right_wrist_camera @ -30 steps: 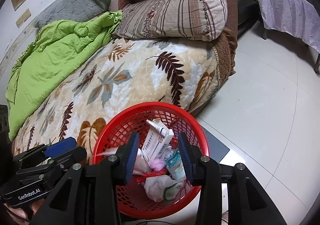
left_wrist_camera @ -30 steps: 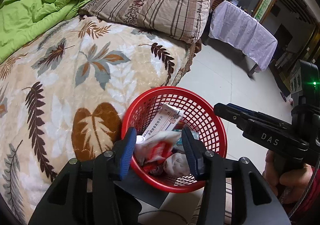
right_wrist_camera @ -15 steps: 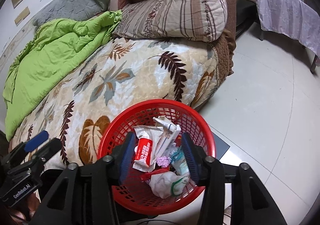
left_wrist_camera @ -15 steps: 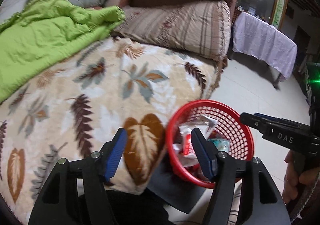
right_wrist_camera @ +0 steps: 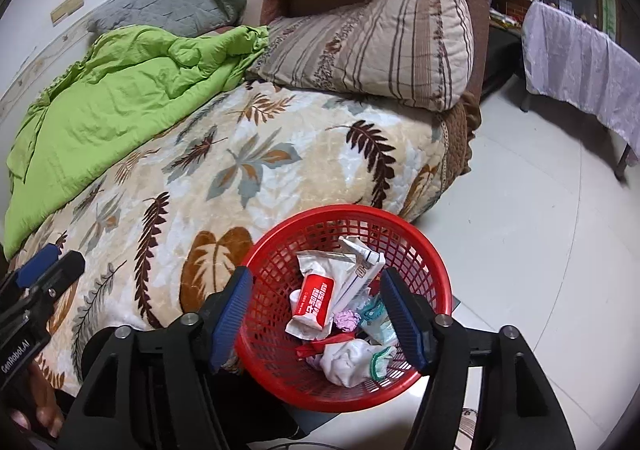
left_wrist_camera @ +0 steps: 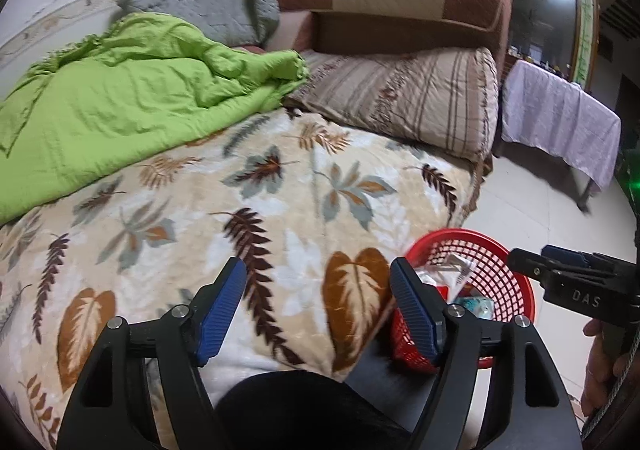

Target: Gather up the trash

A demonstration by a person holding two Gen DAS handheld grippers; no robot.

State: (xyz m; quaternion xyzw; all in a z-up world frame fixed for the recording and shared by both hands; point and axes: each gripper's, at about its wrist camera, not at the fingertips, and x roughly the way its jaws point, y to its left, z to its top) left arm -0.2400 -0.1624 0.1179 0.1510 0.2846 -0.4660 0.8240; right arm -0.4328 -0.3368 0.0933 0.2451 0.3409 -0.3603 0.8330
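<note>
A red plastic basket [right_wrist_camera: 436, 270] stands on the floor beside the bed and holds several pieces of trash: a white-and-red wrapper [right_wrist_camera: 316, 298], a white box [right_wrist_camera: 360, 270] and a crumpled tissue [right_wrist_camera: 348, 364]. My right gripper [right_wrist_camera: 316, 314] is open and empty above the basket. My left gripper [left_wrist_camera: 320, 310] is open and empty over the leaf-patterned blanket [left_wrist_camera: 256, 201], left of the basket [left_wrist_camera: 516, 290]. The right gripper also shows at the right edge of the left wrist view [left_wrist_camera: 568, 282].
A green quilt [left_wrist_camera: 120, 109] lies at the bed's far left, a striped pillow [left_wrist_camera: 400, 97] and a brown headboard [left_wrist_camera: 400, 13] at its head. A table with a lilac cloth [left_wrist_camera: 560, 121] stands across the tiled floor [right_wrist_camera: 540, 209].
My left gripper let the wrapper fall into the basket, opened wide and swung left over the bed. The wrapper now lies on top of the trash. My right gripper opened a little wider.
</note>
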